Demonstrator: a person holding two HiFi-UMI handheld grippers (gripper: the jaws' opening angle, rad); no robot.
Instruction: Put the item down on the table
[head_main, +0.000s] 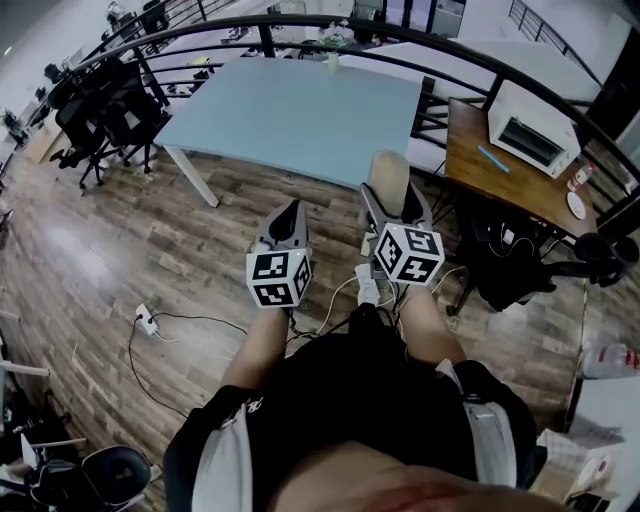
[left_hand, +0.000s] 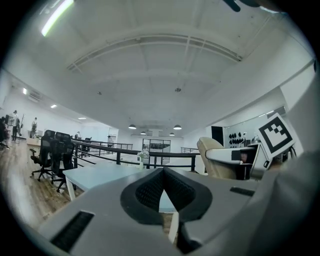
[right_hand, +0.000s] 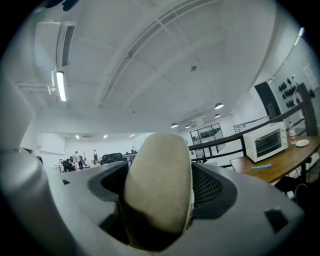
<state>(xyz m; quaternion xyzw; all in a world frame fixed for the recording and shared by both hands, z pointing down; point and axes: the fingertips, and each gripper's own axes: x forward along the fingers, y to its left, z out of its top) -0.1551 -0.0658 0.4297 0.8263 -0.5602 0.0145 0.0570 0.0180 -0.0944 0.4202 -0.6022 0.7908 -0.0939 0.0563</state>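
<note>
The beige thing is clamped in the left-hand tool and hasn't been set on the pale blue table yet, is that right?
Only the side is wrong. The right gripper view shows the beige item clamped between the jaws of the right gripper. The left gripper is shut with nothing in it. As you said, the item is held up, not yet set on the pale blue table.

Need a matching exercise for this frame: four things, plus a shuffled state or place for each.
1 left gripper
2 right gripper
3 toaster oven
4 office chairs

A on the wooden desk
B jaws together, nothing between
C black, left of the light blue table
D clamped on the beige item

Pairs: 1-B, 2-D, 3-A, 4-C
</note>
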